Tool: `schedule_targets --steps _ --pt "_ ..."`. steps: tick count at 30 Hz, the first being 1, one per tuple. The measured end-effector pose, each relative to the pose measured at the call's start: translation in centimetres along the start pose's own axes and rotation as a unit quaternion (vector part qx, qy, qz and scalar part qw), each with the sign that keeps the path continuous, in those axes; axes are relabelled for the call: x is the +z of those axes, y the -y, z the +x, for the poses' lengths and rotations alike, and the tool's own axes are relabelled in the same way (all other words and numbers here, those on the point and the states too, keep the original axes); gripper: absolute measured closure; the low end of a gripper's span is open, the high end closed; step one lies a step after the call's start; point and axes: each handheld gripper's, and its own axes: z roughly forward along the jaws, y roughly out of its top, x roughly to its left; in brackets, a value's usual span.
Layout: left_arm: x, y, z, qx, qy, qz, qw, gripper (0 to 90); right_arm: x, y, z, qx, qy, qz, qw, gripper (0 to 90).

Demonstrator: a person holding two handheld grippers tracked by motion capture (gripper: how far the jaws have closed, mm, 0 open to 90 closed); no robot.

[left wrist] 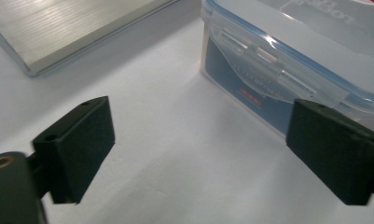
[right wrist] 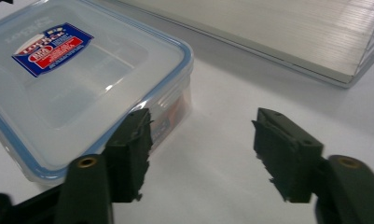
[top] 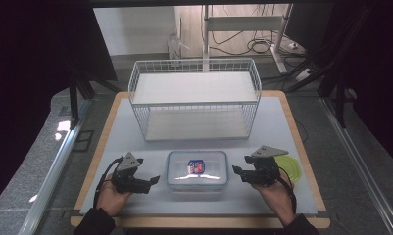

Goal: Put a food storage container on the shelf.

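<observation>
Left gripper point(top: 154, 180) jaws apart, right gripper point(top: 236, 171) likewise

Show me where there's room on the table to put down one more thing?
The widest bare patch lies between the wire basket and the lidded plastic box. Bare strips also run along the white mat either side of the basket. It is crowded near the front: the left gripper and right gripper flank the box, with a green lid behind the right one.
</observation>
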Motion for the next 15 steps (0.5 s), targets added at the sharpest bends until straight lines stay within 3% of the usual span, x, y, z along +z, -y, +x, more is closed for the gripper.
schedule_targets --steps 3,9,15 --pt "0.0 0.0 0.0 0.01 0.008 -0.006 0.9999 4.2 -0.1 -0.1 0.0 -0.003 -0.006 -0.007 1.0 27.2" --pt "-0.5 -1.1 -0.7 -0.002 0.028 0.007 0.9996 5.6 0.0 -0.2 -0.1 -0.001 -0.028 -0.019 0.9994 13.6" --pt "-0.2 -2.0 -1.3 -0.006 0.064 0.01 0.9979 4.5 0.2 -0.5 0.3 -0.015 -0.052 -0.022 0.9983 7.9"
